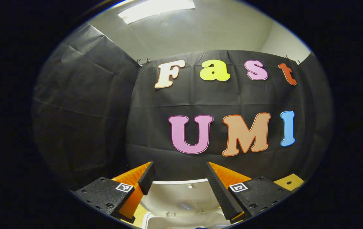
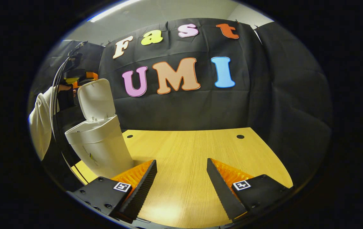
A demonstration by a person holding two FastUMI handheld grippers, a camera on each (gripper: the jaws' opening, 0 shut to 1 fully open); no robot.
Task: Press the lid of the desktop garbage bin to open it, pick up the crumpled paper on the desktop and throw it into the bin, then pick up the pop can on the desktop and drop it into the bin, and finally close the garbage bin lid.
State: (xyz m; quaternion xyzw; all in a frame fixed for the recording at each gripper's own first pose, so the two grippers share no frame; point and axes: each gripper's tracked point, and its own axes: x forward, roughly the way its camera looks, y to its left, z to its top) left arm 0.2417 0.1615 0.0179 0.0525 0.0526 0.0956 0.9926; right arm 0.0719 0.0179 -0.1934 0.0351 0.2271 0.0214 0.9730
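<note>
Both grippers gape; right gripper view shows bin point(image 2: 100, 149) lid point(image 2: 96, 98) raised.

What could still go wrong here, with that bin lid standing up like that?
The lid stands upright, and the left tongs, open, hover right above it. A push from behind might shove the light-looking bin along the table rather than shutting it. The bin also sits close to the table's edge, so a hard nudge could tip it off.

The white plastic bin point(image 2: 100, 149) with its raised lid point(image 2: 96, 99) blocks the pale wooden bench point(image 2: 200, 152) at far left; rightward, the boards lie open.
</note>
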